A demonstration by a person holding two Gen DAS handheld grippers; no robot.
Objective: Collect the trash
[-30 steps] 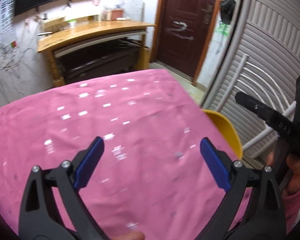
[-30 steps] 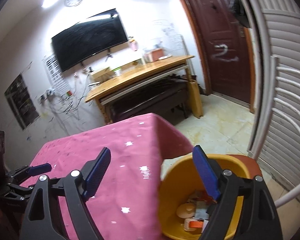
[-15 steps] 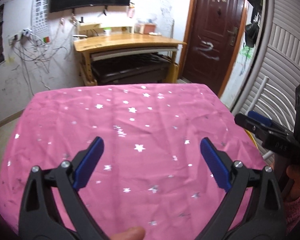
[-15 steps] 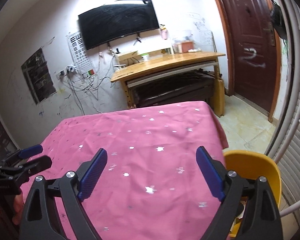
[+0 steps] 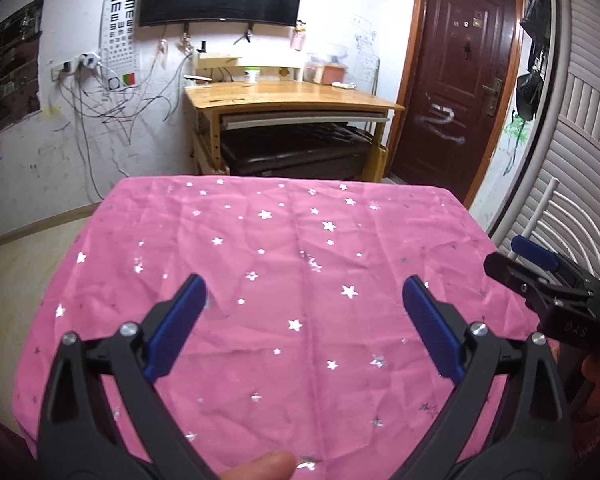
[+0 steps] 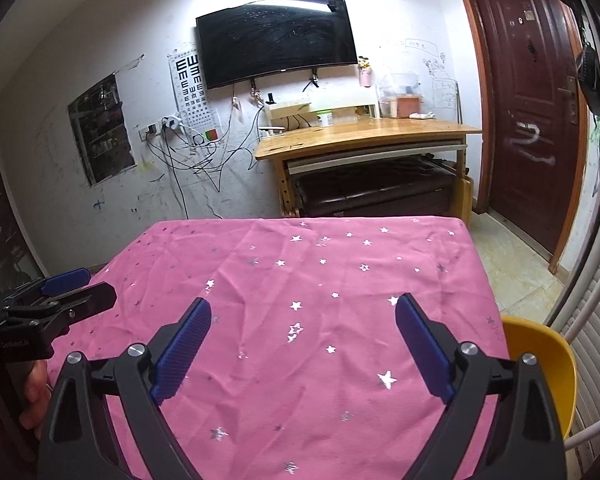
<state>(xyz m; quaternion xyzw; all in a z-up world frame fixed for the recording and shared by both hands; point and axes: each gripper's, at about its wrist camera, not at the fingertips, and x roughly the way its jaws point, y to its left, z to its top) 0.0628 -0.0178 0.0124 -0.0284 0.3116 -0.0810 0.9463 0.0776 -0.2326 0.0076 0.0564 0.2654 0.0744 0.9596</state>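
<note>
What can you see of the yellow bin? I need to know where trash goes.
The round yellow plastic bin shows only in the right wrist view, at the lower right. It stands beside the right edge of the pink star-printed tablecloth, lower than the tabletop. Only part of its smooth rim and inner wall shows; its contents are hidden. Neither gripper touches it.

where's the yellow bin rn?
Right wrist view only, lower right: the yellow bin sits on the floor beside the right edge of the pink star tablecloth, below tabletop level, next to the white slatted panel. The left wrist view doesn't show it.
</note>
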